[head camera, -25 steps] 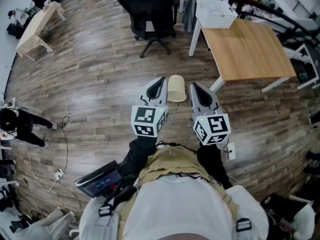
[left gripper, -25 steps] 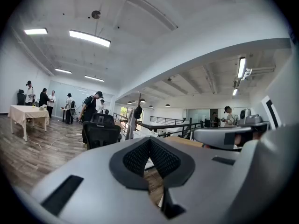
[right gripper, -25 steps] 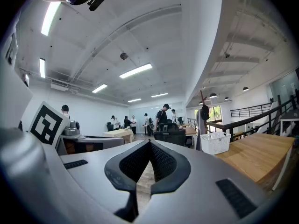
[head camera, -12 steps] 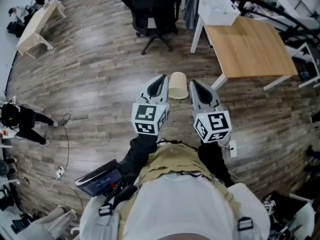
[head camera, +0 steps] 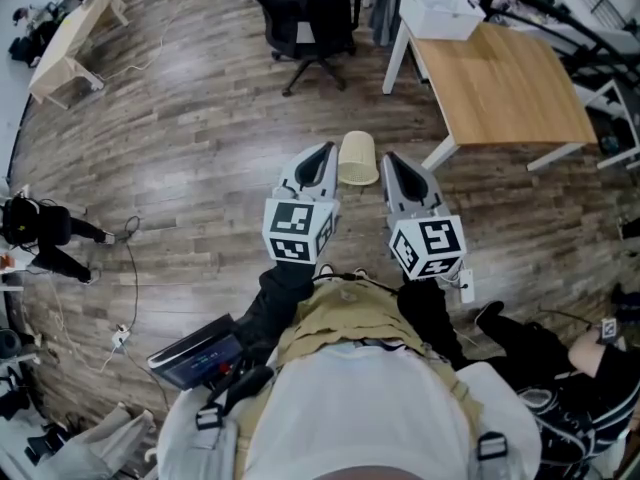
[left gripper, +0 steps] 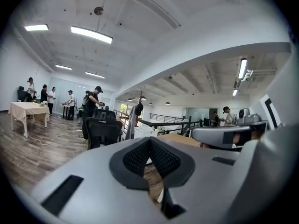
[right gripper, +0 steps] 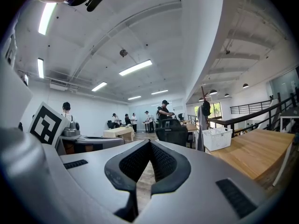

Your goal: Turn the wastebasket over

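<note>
Wastebasket (head camera: 358, 158): a pale, ribbed basket on the plank floor (head camera: 200, 148), straight ahead of the person and between the tips of the two tongs. From this steep angle it cannot be told whether its mouth faces up, down or sideways.

Left gripper (head camera: 322, 153): just beside the basket's left wall, held nearly level. Its jaws are closed tip to tip with nothing between them.

Right gripper (head camera: 392, 160): just beside the basket's right wall, level, likewise closed and empty. Whether either tip touches the basket is not clear.

The flanking pose probably serves the task. With one tong on each side, the light basket can be pressed or tipped from both walls, so no rim needs to be pinched. Turning it over is judged not yet begun.

Surroundings: a wooden table (head camera: 510, 78) lies beyond the basket to the right, its near left leg closest. An office chair (head camera: 310, 23) stands further off, well apart.
</note>
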A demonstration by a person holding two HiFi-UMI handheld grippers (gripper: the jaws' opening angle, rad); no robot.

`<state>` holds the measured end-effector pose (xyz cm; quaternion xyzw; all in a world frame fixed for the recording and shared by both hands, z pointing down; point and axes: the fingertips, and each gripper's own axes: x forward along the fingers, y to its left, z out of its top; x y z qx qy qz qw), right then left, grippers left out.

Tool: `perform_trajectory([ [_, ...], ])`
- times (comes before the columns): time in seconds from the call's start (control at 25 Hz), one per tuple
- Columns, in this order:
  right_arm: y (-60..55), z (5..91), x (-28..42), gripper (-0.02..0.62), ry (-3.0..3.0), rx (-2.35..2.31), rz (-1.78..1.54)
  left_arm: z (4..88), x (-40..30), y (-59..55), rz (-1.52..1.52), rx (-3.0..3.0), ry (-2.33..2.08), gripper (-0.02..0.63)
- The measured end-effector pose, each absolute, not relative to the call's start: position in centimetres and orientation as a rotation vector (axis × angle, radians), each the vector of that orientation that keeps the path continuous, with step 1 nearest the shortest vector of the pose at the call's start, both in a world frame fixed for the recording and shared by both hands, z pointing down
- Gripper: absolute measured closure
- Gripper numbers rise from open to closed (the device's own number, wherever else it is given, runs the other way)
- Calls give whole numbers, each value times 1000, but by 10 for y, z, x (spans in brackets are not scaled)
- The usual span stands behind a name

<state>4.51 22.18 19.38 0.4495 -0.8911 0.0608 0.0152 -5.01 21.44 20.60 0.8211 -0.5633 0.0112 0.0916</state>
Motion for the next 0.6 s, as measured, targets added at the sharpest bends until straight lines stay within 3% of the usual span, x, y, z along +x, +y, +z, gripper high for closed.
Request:
perform_trajectory([
  [0.6, 228, 230, 17, 575, -2691, 1384, 286, 245, -91, 225, 12, 2301, -1645, 603],
])
